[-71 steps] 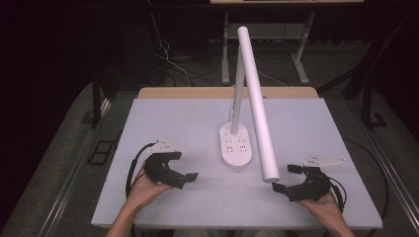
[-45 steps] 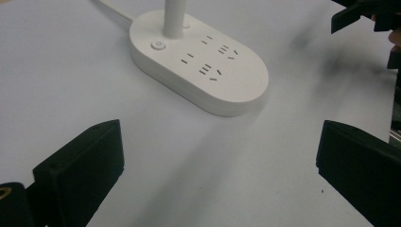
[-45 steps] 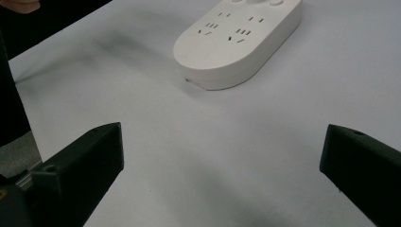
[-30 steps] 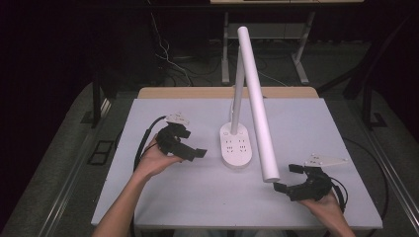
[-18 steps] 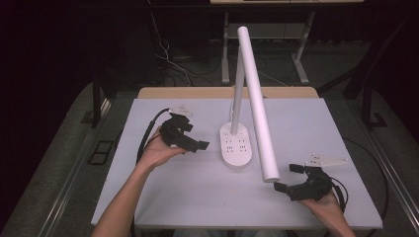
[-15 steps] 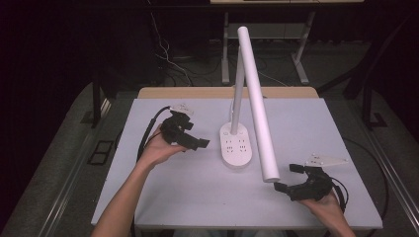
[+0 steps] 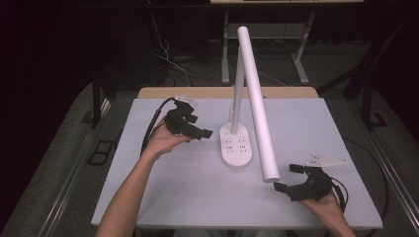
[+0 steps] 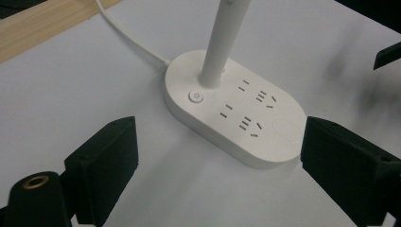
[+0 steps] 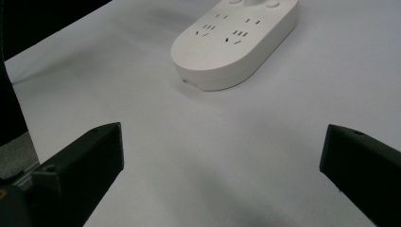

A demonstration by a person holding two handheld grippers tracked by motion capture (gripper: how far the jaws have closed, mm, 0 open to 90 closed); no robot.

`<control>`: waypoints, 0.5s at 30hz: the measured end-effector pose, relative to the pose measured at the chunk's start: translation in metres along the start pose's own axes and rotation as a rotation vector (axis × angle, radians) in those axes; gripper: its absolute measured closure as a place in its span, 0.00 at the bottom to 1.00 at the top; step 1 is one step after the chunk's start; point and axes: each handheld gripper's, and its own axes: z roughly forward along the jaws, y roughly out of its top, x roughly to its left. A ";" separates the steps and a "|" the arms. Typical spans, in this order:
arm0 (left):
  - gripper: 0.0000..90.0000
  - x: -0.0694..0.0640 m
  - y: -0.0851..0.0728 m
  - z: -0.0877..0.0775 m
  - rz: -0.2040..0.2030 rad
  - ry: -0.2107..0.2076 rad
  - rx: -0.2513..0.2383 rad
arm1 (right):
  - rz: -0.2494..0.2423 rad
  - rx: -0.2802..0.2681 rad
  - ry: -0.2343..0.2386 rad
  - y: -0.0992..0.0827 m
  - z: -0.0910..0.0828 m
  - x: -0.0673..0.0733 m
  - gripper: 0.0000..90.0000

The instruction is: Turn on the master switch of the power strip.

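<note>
Facing lamp base (image 8: 236, 113), left tongs (image 7: 200, 132) near

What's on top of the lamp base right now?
On the lamp base: the lamp's post rising from it, a round power button, two sets of socket slots and a faint round pad. Nothing is plugged in. The post hides the spot behind it.

one lamp (image 7: 236, 148), two hand-held grippers (image 7: 203, 133)
</note>
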 end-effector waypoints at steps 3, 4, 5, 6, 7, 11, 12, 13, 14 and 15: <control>0.13 0.001 0.005 0.004 0.001 0.005 0.006 | -0.001 0.002 0.000 0.000 0.000 0.000 0.00; 0.15 0.001 0.007 0.006 0.000 0.004 0.004 | 0.000 0.003 0.001 0.000 0.000 0.000 0.00; 0.15 0.001 0.008 0.008 -0.004 0.006 0.002 | 0.000 0.003 0.001 0.000 0.000 0.000 0.00; 0.15 0.002 0.009 0.010 -0.006 0.003 -0.002 | -0.001 0.003 0.001 0.000 0.000 0.000 0.00; 0.15 0.002 0.010 0.012 -0.014 0.002 -0.006 | -0.004 0.002 0.002 0.000 0.000 0.000 0.00; 0.18 0.004 0.016 0.020 -0.023 -0.002 -0.004 | -0.004 0.004 0.003 0.000 0.000 0.000 0.00; 0.19 0.006 0.017 0.021 -0.018 -0.006 -0.001 | -0.004 0.006 0.004 0.000 0.000 0.000 0.00; 0.20 0.007 0.018 0.022 -0.016 -0.007 -0.002 | -0.003 0.007 0.004 0.000 0.000 0.000 0.00; 0.22 0.008 0.018 0.023 -0.017 -0.009 -0.001 | -0.003 0.008 0.005 0.000 0.000 0.000 0.00; 0.22 0.009 0.019 0.025 -0.026 -0.011 -0.005 | -0.003 0.008 0.005 0.000 0.000 0.000 0.00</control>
